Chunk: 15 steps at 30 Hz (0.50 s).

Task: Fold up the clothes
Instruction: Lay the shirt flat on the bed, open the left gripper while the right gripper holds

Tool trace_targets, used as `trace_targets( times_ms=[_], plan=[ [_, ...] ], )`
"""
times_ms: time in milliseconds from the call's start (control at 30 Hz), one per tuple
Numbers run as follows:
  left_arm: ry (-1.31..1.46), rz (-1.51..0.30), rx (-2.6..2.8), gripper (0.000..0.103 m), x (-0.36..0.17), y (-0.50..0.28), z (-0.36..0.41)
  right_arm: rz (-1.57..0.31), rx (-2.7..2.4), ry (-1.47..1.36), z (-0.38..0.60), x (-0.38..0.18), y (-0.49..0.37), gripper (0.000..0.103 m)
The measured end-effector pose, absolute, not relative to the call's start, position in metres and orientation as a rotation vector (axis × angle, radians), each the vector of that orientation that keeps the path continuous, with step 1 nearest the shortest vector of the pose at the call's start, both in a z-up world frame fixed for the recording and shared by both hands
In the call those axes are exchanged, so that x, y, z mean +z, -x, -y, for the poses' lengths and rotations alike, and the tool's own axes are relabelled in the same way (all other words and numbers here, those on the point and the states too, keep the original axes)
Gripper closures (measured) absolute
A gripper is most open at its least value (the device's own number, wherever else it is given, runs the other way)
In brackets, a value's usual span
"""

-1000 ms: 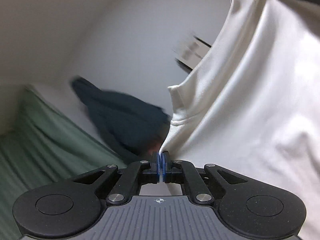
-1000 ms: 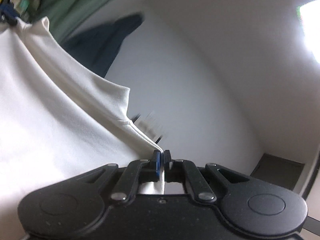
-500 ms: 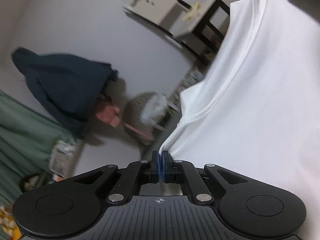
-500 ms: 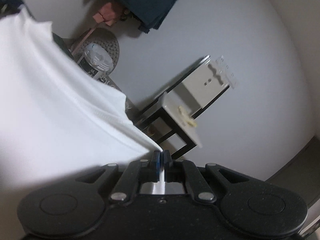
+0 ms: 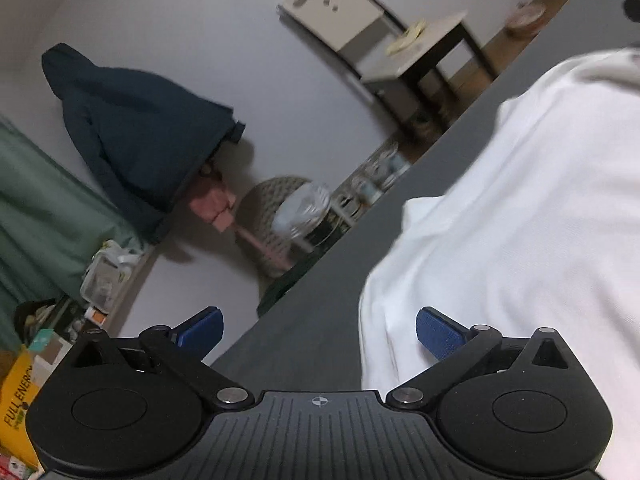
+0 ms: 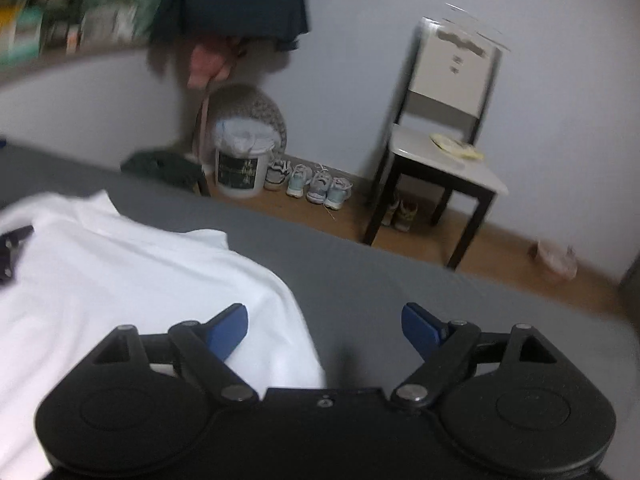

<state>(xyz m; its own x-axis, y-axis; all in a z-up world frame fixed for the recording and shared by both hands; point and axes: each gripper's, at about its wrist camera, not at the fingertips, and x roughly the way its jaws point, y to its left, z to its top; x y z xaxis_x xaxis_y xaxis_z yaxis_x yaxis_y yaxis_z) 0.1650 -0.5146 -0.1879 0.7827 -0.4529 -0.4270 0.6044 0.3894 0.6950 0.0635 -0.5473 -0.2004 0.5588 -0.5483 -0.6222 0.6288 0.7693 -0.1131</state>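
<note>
A white shirt (image 5: 520, 208) lies spread on a grey bed surface (image 5: 320, 312). My left gripper (image 5: 319, 330) is open and empty, its right blue pad at the shirt's left edge. In the right wrist view the same shirt (image 6: 132, 276) lies to the left on the grey surface (image 6: 400, 280). My right gripper (image 6: 325, 326) is open and empty, its left pad over the shirt's right edge. Part of the left gripper (image 6: 12, 248) shows at the far left.
Beyond the bed's far edge stand a dark-legged chair (image 6: 444, 152), a white bucket (image 6: 240, 164), shoes (image 6: 316, 184) on a wooden floor and a dark jacket (image 5: 136, 136) hanging on the wall. Green curtain (image 5: 36, 216) and shelf clutter lie at left.
Both grippers were shut on the shirt's edges and held it up. They have now lowered it onto the grey surface and opened, letting it go.
</note>
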Motion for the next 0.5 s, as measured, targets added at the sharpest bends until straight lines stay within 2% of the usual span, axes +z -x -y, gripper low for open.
trace_targets(
  times_ms=[33,67,100,133,333,400,500],
  plan=[
    [-0.941,-0.186,-0.701,0.000,-0.185,-0.156,0.500,-0.678,-0.690,-0.184,0.545,-0.195,-0.039,0.019],
    [-0.923,-0.193,-0.726,0.000,-0.182,-0.146,0.485,-0.688,-0.679,-0.244,0.542,-0.194,-0.017,0.024],
    [-0.906,-0.201,-0.750,0.000,-0.179,-0.137,0.470,-0.708,-0.666,-0.305,0.539,-0.195,0.004,0.034],
    [-0.881,-0.216,-0.782,0.000,-0.175,-0.124,0.453,-0.728,-0.652,-0.366,0.536,-0.196,0.026,0.037],
    [-0.680,-0.348,-0.931,0.000,-0.170,-0.027,0.369,-0.869,-0.541,-0.672,0.496,-0.204,0.137,0.045],
    [-0.606,-0.372,-0.924,0.000,-0.174,-0.002,0.353,-0.916,-0.528,-0.713,0.481,-0.211,0.152,0.051],
    [-0.497,-0.404,-0.904,0.000,-0.182,0.030,0.337,-0.913,-0.477,-0.793,0.462,-0.219,0.165,0.053]
  ],
)
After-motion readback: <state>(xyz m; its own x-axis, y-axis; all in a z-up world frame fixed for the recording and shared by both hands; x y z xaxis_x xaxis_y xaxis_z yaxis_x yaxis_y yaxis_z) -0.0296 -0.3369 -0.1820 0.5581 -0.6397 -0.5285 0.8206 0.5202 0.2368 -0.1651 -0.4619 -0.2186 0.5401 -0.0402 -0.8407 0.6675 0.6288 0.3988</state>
